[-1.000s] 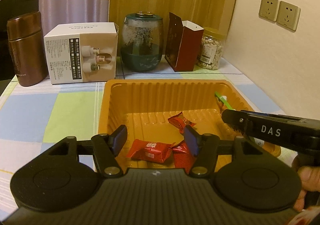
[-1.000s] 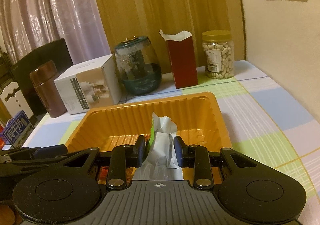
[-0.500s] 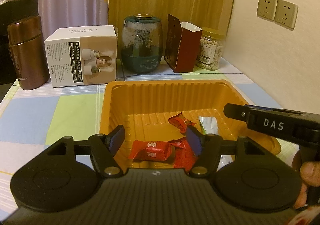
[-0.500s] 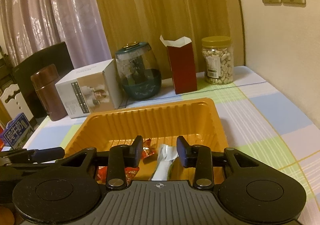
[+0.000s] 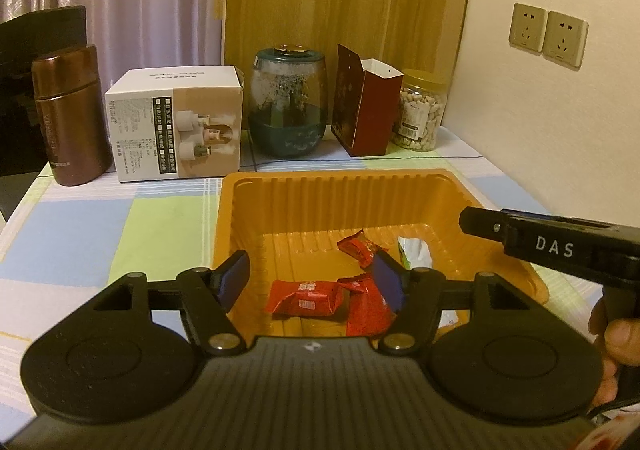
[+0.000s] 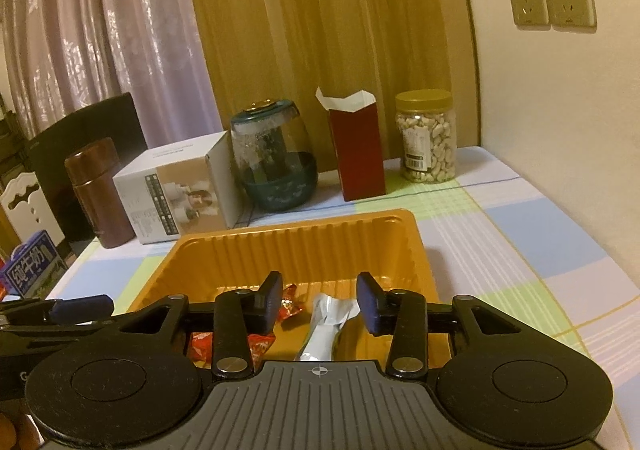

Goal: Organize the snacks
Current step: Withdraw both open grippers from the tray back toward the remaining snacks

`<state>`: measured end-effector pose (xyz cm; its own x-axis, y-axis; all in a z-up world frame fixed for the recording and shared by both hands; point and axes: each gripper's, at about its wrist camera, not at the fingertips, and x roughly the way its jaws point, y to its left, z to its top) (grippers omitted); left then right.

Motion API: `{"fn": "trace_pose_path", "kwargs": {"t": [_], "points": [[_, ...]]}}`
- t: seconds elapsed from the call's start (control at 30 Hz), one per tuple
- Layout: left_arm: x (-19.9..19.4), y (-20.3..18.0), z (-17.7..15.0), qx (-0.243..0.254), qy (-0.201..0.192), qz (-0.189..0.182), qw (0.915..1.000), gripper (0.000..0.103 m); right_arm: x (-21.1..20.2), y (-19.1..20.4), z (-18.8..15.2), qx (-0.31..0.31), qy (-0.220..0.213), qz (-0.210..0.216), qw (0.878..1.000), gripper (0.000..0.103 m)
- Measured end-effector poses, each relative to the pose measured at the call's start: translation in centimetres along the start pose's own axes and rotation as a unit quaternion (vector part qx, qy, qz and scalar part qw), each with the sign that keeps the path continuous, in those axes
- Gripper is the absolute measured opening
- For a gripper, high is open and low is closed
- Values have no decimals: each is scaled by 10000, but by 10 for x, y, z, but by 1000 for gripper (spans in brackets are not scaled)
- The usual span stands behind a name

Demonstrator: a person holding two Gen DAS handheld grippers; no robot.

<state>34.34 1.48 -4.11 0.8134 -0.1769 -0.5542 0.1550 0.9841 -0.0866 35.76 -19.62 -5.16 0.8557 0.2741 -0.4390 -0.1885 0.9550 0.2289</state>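
Orange tray (image 6: 416, 246) holds the silver snack (image 6: 326, 324); left hand-held gripper (image 5: 310, 282) and right hand-held gripper (image 6: 318, 304) gape empty.

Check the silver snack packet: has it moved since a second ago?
Yes. Earlier it was pinched upright in the right gripper; now the silver packet lies on the orange tray floor, and the gripper is open.
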Motion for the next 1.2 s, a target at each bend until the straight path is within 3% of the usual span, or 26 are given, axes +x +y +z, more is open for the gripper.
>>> {"fn": "trace_pose_path", "kwargs": {"t": [0.23,0.4,0.73,1.2], "points": [[-21,-6,-9,82,-11,-10,10000,65,-20,0,-6,-79,11,-89,9999,53],[-38,-10,-17,3,-13,-85,10000,65,-41,-1,-10,-1,-5,-110,9999,67],[-82,-8,-37,-87,-102,-15,9999,65,-90,4,-24,-79,-100,-69,9999,69],[-134,7,-99,-140,187,194,9995,65,-141,-8,-92,-172,468,-117,9987,69]]}}
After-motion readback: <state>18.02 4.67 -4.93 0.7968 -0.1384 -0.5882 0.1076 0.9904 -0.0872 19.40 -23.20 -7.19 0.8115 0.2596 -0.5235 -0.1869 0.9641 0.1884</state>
